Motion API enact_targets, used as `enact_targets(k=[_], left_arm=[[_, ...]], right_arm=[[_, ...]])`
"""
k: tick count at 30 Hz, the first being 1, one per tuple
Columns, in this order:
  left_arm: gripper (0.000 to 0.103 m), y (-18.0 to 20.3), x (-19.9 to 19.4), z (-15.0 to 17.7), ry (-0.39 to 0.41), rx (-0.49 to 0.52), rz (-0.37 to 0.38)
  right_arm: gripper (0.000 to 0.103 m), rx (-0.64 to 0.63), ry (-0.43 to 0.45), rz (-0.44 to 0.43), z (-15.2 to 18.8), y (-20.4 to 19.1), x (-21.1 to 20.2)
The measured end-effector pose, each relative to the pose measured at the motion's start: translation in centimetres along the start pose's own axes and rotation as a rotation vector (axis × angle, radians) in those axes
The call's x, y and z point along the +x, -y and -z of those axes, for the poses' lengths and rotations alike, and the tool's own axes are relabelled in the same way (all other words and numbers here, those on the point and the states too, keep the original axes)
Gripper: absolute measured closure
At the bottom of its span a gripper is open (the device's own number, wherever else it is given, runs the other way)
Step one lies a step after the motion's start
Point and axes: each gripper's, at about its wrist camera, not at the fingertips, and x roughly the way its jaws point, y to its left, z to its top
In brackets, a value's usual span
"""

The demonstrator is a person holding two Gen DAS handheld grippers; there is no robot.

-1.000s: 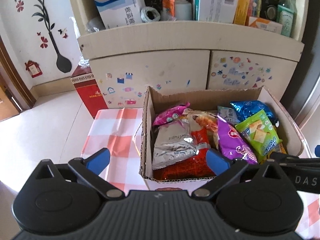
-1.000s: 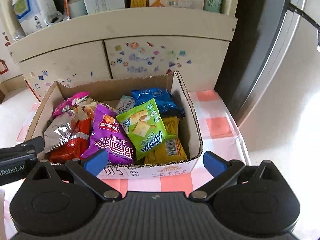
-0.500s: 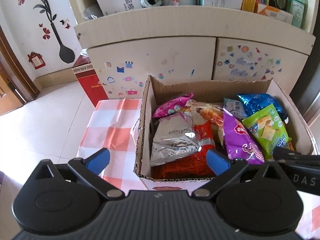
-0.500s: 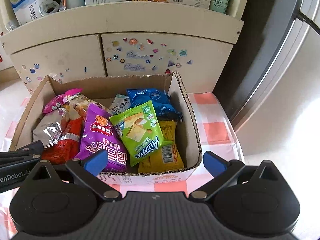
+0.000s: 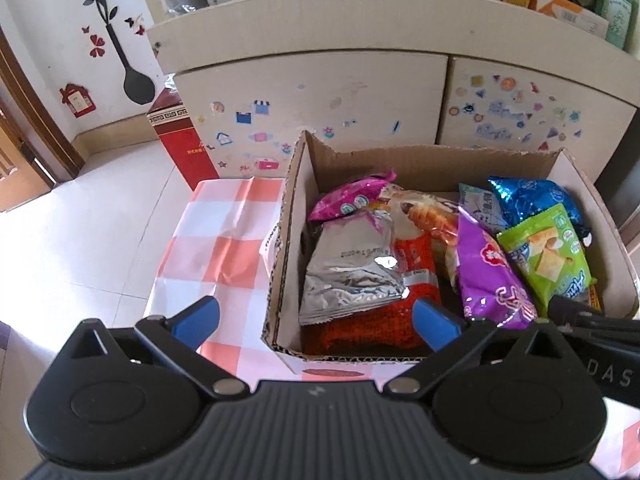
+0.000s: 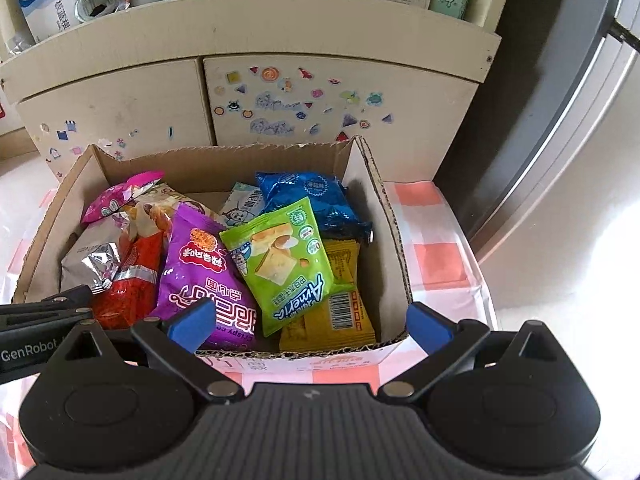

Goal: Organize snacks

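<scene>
left wrist: above box's (image 5: 288, 240) near-left corner, facing cabinet (image 5: 320, 92) | right wrist: near-right corner, same heading | both close | shared: box (image 6: 384, 216), cabinet (image 6: 320, 92)

Matt corrugated cardboard box (image 6: 390, 240) holds glossy foil packets (image 5: 352, 268).

A: Cardboard box (image 6: 390, 248) sits on the tablecloth (image 5: 224, 240), hard against the cabinet (image 6: 320, 92) behind it!

B: Inside, the foil packet (image 5: 352, 272) lies along the box's left wall, the crisps packet (image 6: 200, 272) mid-box.

A: The cracker packet (image 6: 280, 256) overlaps the barcode packet (image 6: 340, 312), near the right wall.

B: A carton (image 5: 180, 136) stands at the cabinet's left end.
</scene>
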Motion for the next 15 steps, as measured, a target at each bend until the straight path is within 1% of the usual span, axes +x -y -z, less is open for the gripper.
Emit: enact_targets(k=[15], left_arm=[[0.001,-0.11,0.62,-0.07,-0.007,-0.010,-0.041]], right_arm=[[0.000,-0.005,-0.011,-0.008,-0.24,-0.58,0.83]])
